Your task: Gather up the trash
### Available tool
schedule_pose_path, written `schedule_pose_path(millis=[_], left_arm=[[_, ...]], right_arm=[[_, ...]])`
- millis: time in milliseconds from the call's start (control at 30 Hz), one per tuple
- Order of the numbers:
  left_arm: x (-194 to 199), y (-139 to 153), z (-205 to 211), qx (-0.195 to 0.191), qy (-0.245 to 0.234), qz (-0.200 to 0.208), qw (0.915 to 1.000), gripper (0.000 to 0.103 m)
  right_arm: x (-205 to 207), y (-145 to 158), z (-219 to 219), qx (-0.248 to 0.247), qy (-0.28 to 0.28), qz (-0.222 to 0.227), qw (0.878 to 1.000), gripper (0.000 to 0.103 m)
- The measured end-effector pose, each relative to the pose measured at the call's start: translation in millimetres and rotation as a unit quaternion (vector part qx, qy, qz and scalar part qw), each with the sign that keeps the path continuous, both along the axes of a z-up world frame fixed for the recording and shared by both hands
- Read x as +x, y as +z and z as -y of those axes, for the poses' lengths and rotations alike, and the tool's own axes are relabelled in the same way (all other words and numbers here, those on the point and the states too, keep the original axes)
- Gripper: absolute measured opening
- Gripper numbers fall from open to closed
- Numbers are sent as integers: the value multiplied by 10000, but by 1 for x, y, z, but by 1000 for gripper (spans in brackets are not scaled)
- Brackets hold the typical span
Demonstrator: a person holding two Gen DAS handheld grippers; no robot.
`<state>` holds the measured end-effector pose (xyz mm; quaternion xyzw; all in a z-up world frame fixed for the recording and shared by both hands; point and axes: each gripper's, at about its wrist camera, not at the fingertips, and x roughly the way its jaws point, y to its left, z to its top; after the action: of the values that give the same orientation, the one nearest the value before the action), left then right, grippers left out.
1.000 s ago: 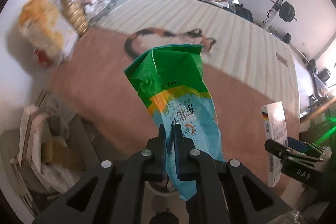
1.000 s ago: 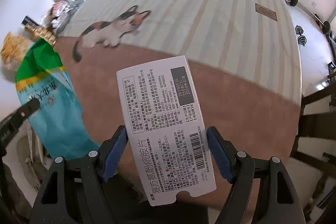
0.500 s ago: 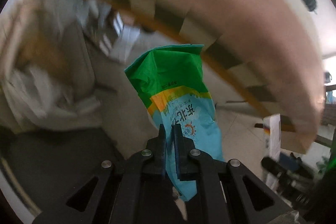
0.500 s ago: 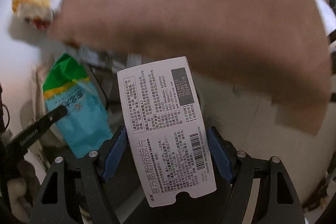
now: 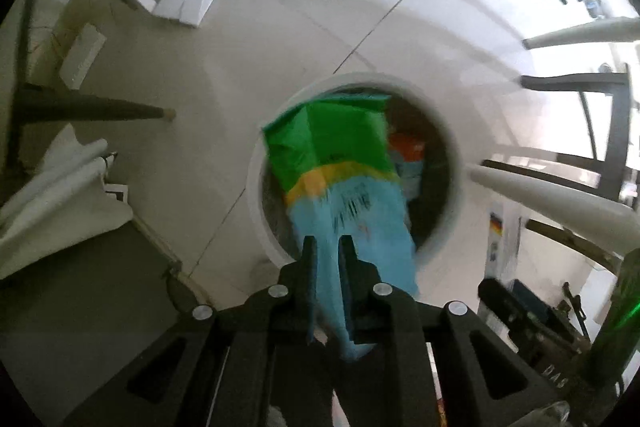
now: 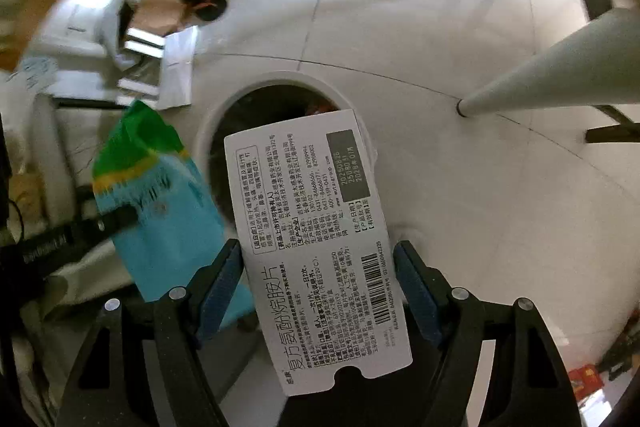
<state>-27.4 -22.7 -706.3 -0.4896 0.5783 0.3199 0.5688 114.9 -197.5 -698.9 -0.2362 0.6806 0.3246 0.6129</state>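
The left gripper (image 5: 328,247) has just been opening, bag (image 5: 340,167) loose between its spread fingers over the bin (image 5: 256,195). The right gripper (image 6: 320,259) pinches the box (image 6: 312,227); next, release it over the bin.

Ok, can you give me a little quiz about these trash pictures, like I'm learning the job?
1. Pick one: what does the right gripper hold? A) a white medicine box B) a glass bottle C) a spoon
2. True or false: the round white bin on the floor has nothing in it.
3. Short answer: which gripper has the green and blue bag between its fingers?

Key
1. A.
2. False: something orange lies inside.
3. The left gripper; its jaws have just been opening, with the bag between them above the bin.
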Motion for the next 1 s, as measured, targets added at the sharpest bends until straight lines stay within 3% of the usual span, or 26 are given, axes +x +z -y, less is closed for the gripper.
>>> schedule_pose_path(millis=[33,100,133,167,233,433,567,767,1000], left_arm=[[0,-6,-2,37,24,-40,10000,28],[-3,-13,-7,142,91,-123,9998,96],[-5,-14,-6,189,115,-153,9996,101],[-11,-12,-3,253,120,-190,9994,101],[-13,-6,-1,397,37,-378,9985,101],[-22,42,11,849,-188,-717,9936,102],[-19,103,30,1145,-441,-808,9892,102],[-15,212,63,1267,-779,-701,9864,102],[-7,346,84,1463,-1233,-277,9811,102]], right_arm=[[4,-12,-3,16,-48,-36,10000,78],[6,-36,-10,18,1,-49,10000,79],[8,-43,-13,53,23,-62,10000,79],[8,-49,-14,63,68,-93,9999,79],[9,-55,-16,62,156,-64,9998,103],[5,-25,-18,58,231,161,9996,103],[3,19,-4,-103,221,318,9992,103],[-6,127,27,-344,289,373,9983,103],[-10,296,54,98,296,229,9993,103]])
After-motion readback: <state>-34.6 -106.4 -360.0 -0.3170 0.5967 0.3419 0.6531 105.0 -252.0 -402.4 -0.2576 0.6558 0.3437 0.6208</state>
